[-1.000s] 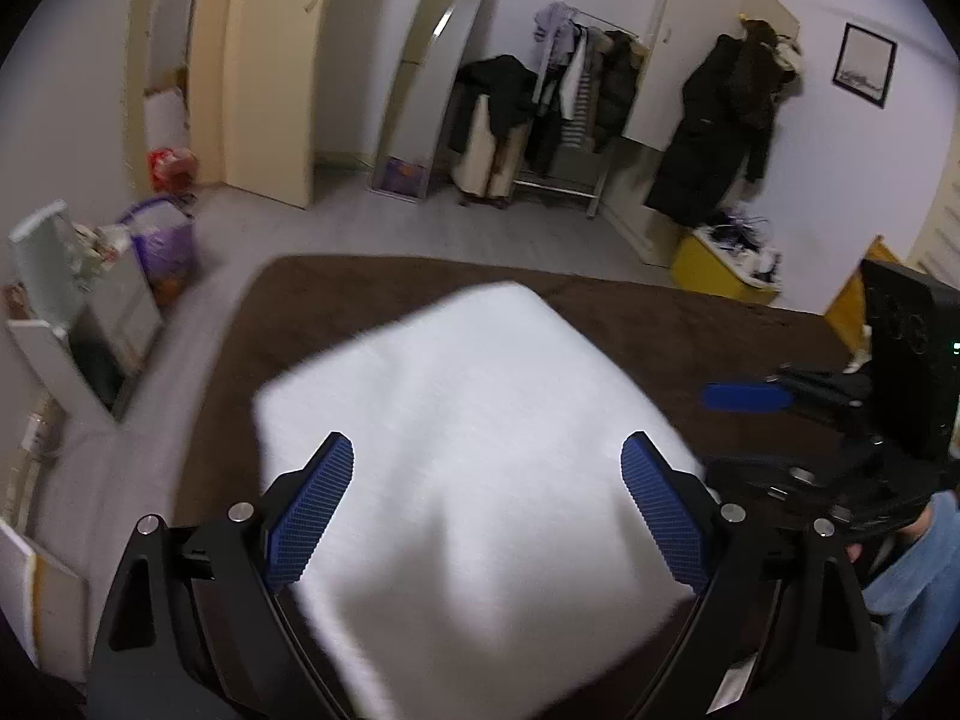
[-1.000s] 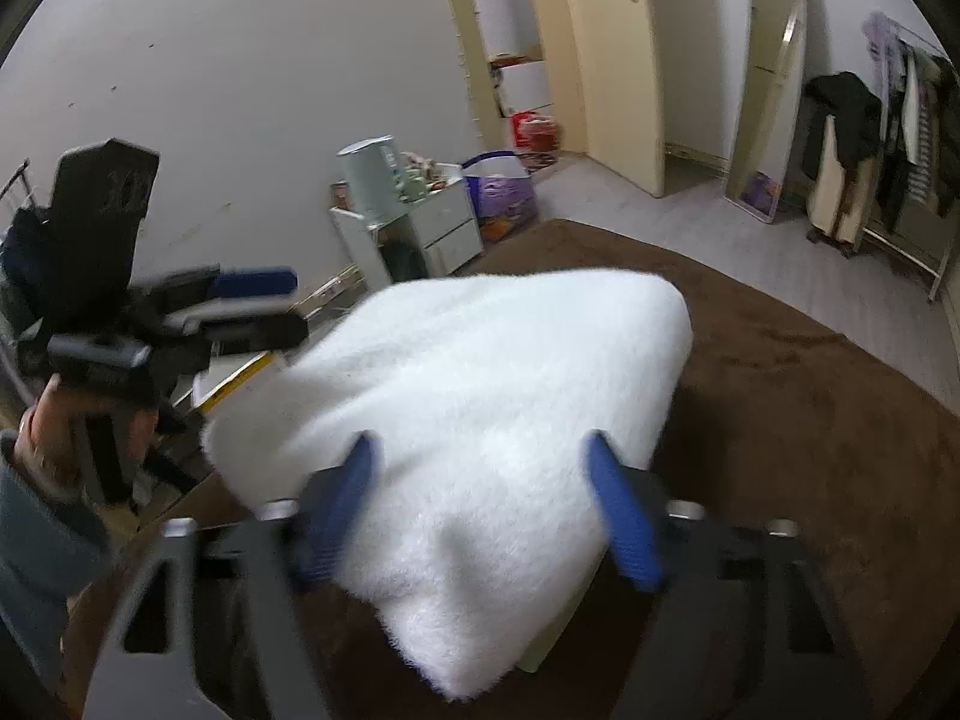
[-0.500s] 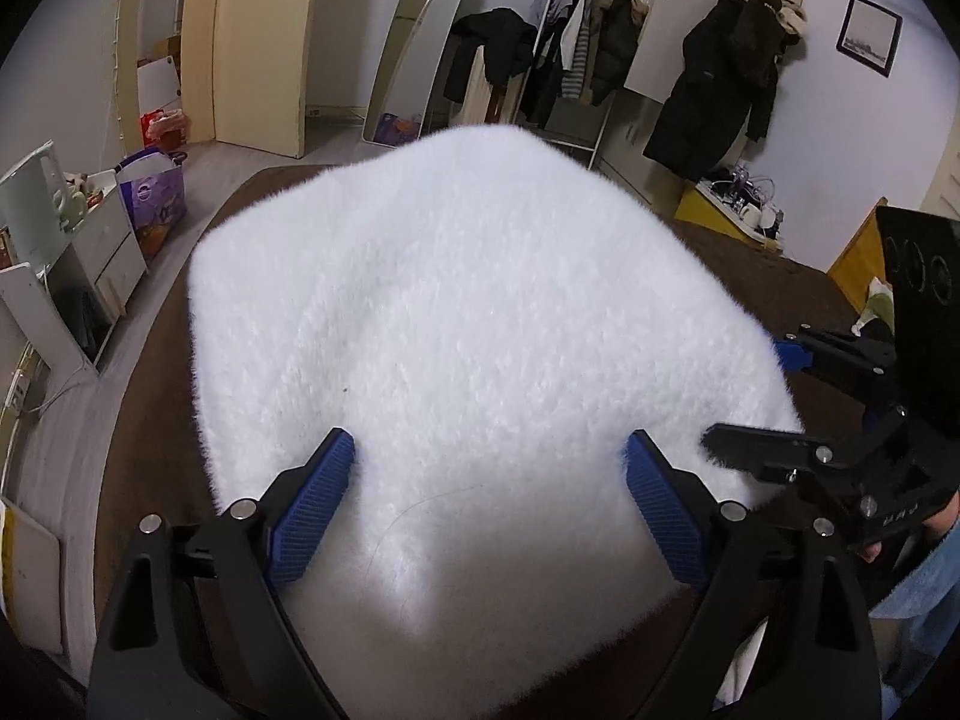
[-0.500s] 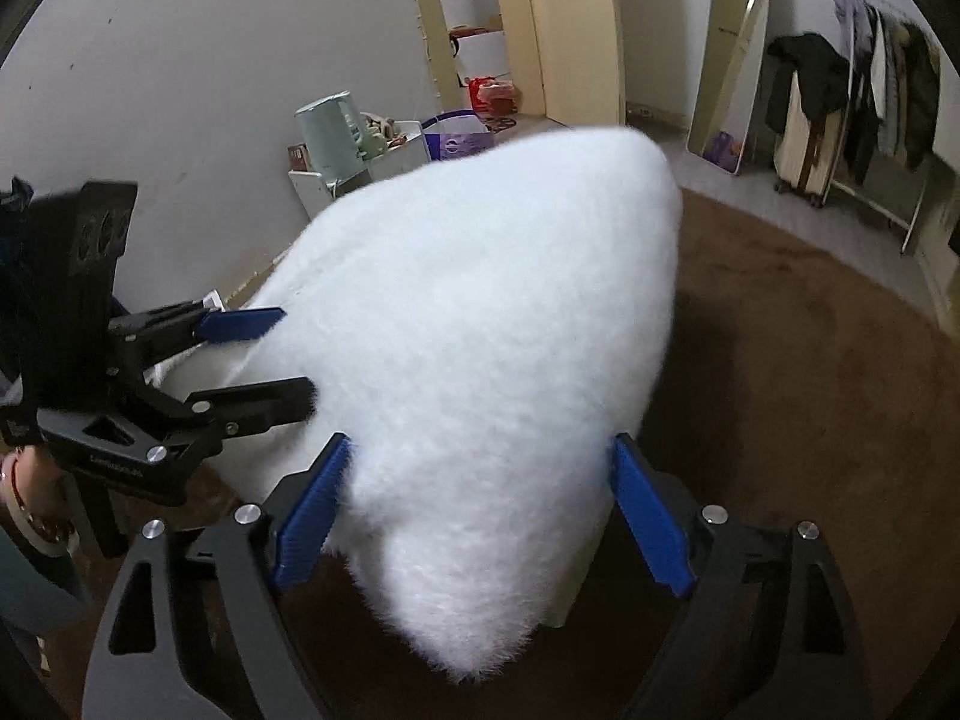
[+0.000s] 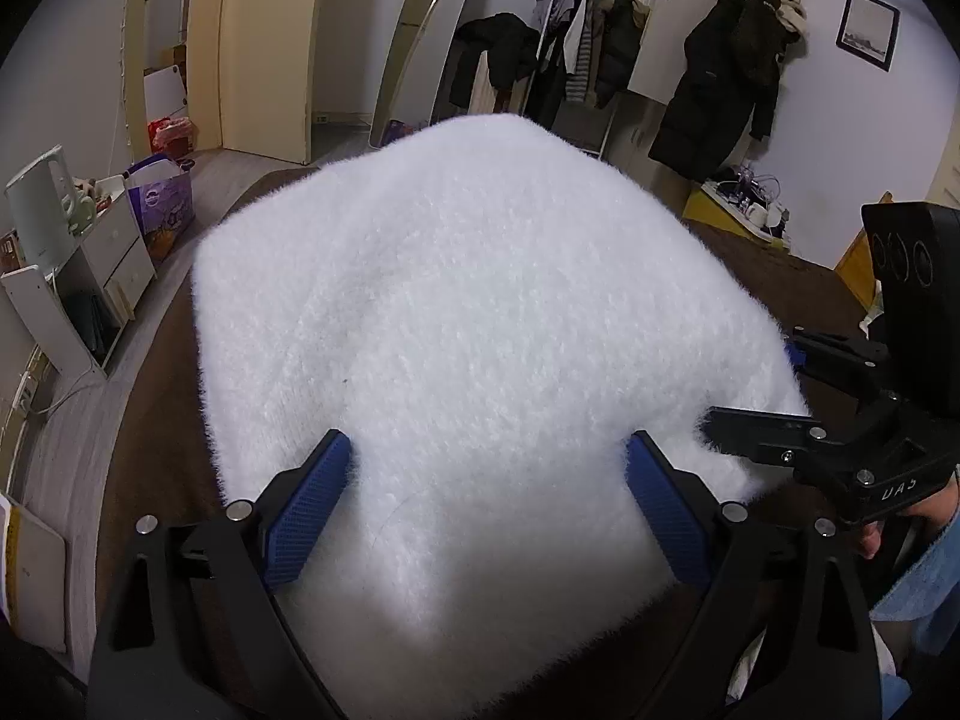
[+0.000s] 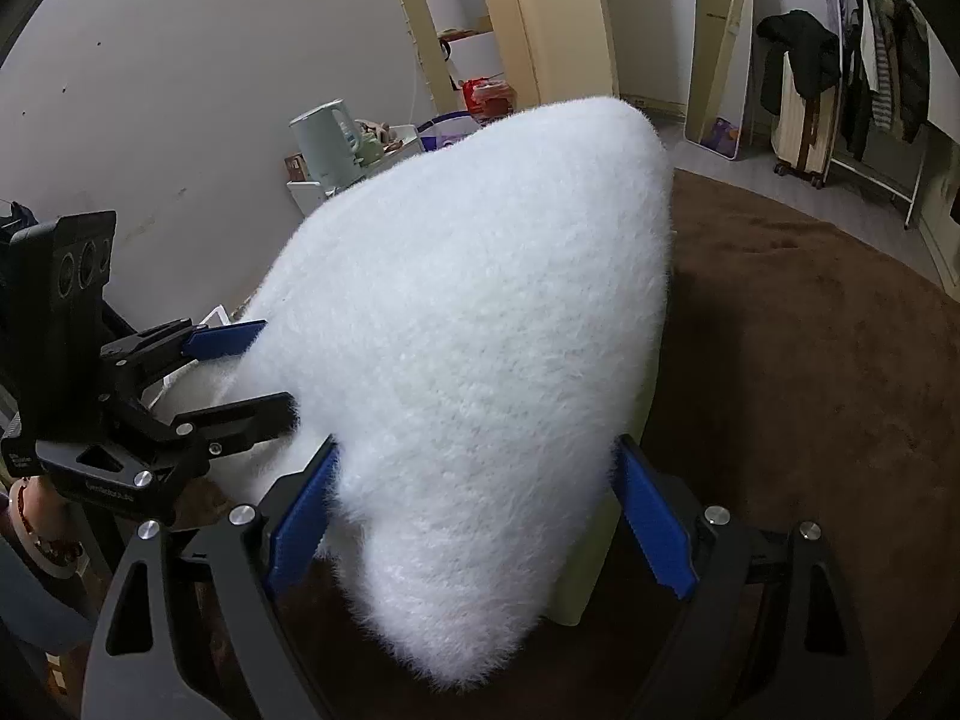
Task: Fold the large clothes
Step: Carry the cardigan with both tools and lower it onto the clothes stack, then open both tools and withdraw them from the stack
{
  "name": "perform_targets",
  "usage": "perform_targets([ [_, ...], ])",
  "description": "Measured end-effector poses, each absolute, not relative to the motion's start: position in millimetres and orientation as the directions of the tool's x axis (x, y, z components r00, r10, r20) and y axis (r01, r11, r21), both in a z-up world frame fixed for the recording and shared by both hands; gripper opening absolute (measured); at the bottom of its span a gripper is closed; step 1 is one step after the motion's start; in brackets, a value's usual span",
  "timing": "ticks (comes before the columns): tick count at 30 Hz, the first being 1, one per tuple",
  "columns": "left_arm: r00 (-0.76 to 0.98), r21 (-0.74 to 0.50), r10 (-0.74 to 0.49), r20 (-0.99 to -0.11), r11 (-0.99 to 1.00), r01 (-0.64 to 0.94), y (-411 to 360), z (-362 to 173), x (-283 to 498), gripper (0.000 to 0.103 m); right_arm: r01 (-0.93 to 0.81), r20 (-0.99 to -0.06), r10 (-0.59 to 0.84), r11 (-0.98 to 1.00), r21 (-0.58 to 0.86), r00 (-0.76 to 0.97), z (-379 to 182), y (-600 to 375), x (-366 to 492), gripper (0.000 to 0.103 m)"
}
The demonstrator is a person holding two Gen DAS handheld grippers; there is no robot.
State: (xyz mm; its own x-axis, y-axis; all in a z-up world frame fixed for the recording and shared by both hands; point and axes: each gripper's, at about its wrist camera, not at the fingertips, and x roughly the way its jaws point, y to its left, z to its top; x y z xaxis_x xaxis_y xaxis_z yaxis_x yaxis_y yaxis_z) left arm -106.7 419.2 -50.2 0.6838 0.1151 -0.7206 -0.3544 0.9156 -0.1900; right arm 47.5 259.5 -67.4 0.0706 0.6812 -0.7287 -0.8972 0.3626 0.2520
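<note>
White fluffy sweater lies folded on the brown bedspread between the spread blue pads of both the left gripper and right gripper, the latter's frame reading "UAS".

sweater: showing up plain fluffy white, no pattern at all, going a bit grey where it's sitting in shadow

left tongs: wearing bright blue ribbed pads on matte black arms, silver screw heads dotting the black

right tongs: looking the same, blue pads on black with shiny silver bolts

bed cover: reading as solid dark chocolate brown

kettle: sitting there in a pale mint green

wardrobe doors: coming across as creamy yellow

long coat: hanging there plain black

gift bag: showing purple with a printed design
</note>
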Motion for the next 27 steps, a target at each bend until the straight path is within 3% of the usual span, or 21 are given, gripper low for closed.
perform_targets([
  [6,0.692,-0.188,0.136,-0.709,0.909,-0.371,417.6,-38.2,-114.4,0.093,-0.888,-0.73,0.68,0.38,0.259,0.078,-54.9,256.2,46.7,0.087],
  [10,0.682,-0.165,0.166,-0.712,0.905,-0.392,408.8,-22.7,-120.5,0.096,-0.891,-0.724,0.681,0.388,0.236,0.105,-37.9,249.4,41.5,0.097],
  [18,0.668,-0.155,0.215,-0.713,0.88,-0.449,386.2,11.2,-149.7,0.096,-0.895,-0.698,0.693,0.41,0.177,0.179,3.6,215.2,9.7,0.097],
  [27,0.636,-0.081,0.278,-0.72,0.876,-0.475,331.7,26.7,-186.7,0.096,-0.885,-0.72,0.667,0.434,0.167,0.191,3.0,160.9,-41.5,0.097],
])
